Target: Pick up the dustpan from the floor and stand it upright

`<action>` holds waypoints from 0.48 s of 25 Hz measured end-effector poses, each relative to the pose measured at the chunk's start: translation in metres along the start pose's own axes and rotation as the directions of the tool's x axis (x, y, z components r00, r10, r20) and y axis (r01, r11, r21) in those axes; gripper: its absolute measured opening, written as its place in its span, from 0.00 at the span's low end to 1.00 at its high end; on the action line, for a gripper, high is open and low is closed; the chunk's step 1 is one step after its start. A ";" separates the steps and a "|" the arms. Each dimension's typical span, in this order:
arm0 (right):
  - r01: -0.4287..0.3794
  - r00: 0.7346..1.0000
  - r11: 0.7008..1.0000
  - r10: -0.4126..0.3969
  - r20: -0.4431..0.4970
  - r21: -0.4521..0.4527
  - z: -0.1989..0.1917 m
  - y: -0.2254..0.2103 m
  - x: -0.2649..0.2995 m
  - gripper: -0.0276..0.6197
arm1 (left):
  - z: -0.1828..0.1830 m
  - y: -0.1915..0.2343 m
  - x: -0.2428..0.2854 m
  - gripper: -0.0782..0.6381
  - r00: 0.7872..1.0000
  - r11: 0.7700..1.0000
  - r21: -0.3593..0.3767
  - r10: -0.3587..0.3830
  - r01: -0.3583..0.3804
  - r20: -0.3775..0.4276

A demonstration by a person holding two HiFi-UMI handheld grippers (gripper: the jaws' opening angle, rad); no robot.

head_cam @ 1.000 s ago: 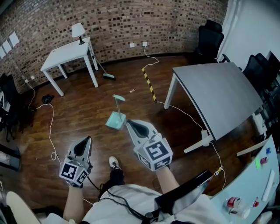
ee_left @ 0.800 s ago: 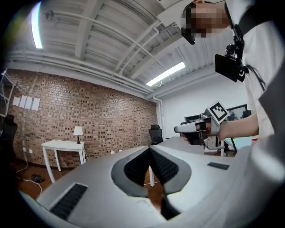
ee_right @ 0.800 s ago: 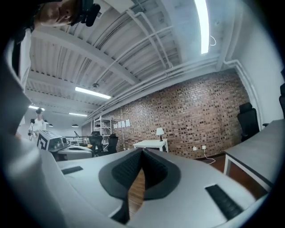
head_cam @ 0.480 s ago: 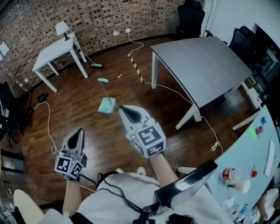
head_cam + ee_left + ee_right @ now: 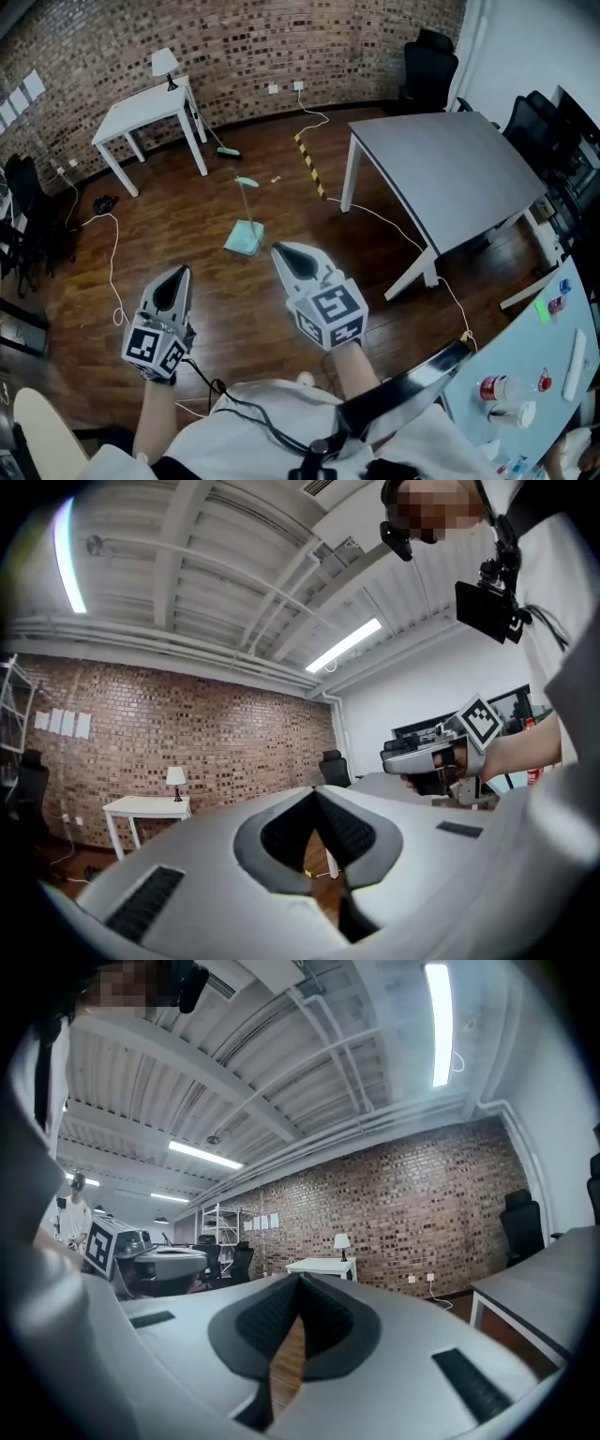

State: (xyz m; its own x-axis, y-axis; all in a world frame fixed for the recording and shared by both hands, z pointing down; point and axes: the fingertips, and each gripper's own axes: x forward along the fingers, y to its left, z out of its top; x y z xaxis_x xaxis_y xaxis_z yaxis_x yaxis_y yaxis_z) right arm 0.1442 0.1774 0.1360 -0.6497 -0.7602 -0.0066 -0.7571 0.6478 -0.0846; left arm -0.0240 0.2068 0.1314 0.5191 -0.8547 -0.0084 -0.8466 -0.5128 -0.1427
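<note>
right hand-held gripper (image 5: 280,249), jaws together, apart from dustpan (image 5: 244,239) on floor (image 5: 178,234) ahead

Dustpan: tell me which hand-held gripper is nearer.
Right. The right hand-held gripper shows just right of the dustpan; the left hand-held gripper is farther, below and left of it.

Head camera high, looking steeply down, each gripper camera close behind its jaws, facing level across the room, all three sharing brick wall (image 5: 281,47) and white table (image 5: 150,111).
</note>
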 end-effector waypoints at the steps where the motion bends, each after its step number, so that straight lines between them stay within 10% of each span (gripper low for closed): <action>1: -0.010 1.000 1.000 0.010 -0.004 -0.008 0.002 0.006 0.004 0.01 | 0.003 0.004 -0.002 0.10 1.000 1.000 0.007 0.004 -0.004 0.002; 12: -0.006 1.000 0.997 0.006 0.008 -0.071 0.015 0.029 0.019 0.01 | 0.002 0.027 -0.024 0.10 1.000 1.000 -0.002 0.013 -0.013 0.011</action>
State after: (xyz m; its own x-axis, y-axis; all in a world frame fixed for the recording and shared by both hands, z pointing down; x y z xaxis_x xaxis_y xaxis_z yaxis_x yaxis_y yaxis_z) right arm 0.1109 0.1807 0.1186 -0.6539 -0.7565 -0.0148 -0.7564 0.6540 -0.0131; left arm -0.0588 0.2133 0.1261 0.5089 -0.8606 -0.0208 -0.8537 -0.5015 -0.1407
